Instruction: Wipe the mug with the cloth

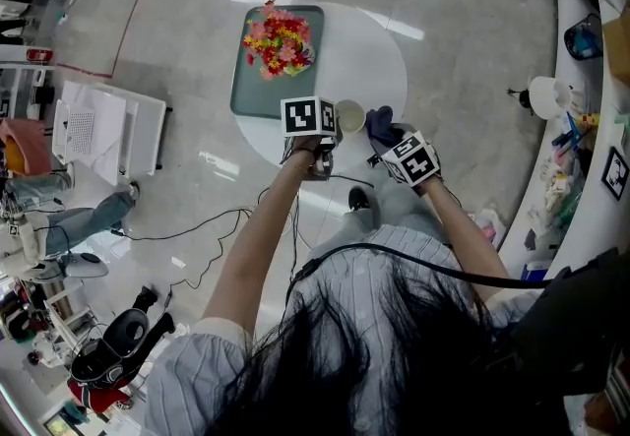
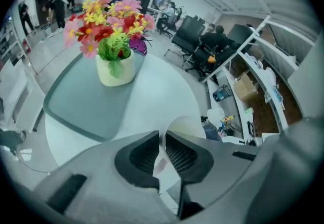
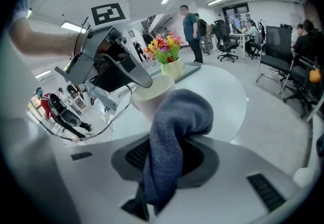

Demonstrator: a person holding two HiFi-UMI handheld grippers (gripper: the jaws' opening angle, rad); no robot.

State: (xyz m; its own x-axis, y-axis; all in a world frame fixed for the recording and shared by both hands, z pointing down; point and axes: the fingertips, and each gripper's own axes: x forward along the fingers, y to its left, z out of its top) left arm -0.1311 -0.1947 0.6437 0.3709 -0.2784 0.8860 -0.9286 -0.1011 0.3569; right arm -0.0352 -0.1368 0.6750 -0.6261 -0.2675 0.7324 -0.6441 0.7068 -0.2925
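A cream mug [image 1: 349,115] is held up over the near edge of the round white table [image 1: 379,60]. My left gripper [image 1: 331,127] is shut on the mug's wall; in the left gripper view its jaws [image 2: 163,142] pinch the thin rim [image 2: 186,126]. My right gripper [image 1: 391,143] is shut on a dark blue cloth [image 1: 380,122], just right of the mug. In the right gripper view the cloth [image 3: 174,132] bulges out of the jaws [image 3: 164,160] and its top rests against the side of the mug [image 3: 147,97], while the left gripper [image 3: 132,77] grips the mug from the left.
A pot of red, pink and yellow flowers [image 1: 279,40] stands on a grey tray [image 1: 248,90] at the table's far left. Cables [image 1: 212,227] trail on the floor below. A shelf of clutter [image 1: 581,129] runs along the right; people and office chairs [image 3: 276,41] are farther off.
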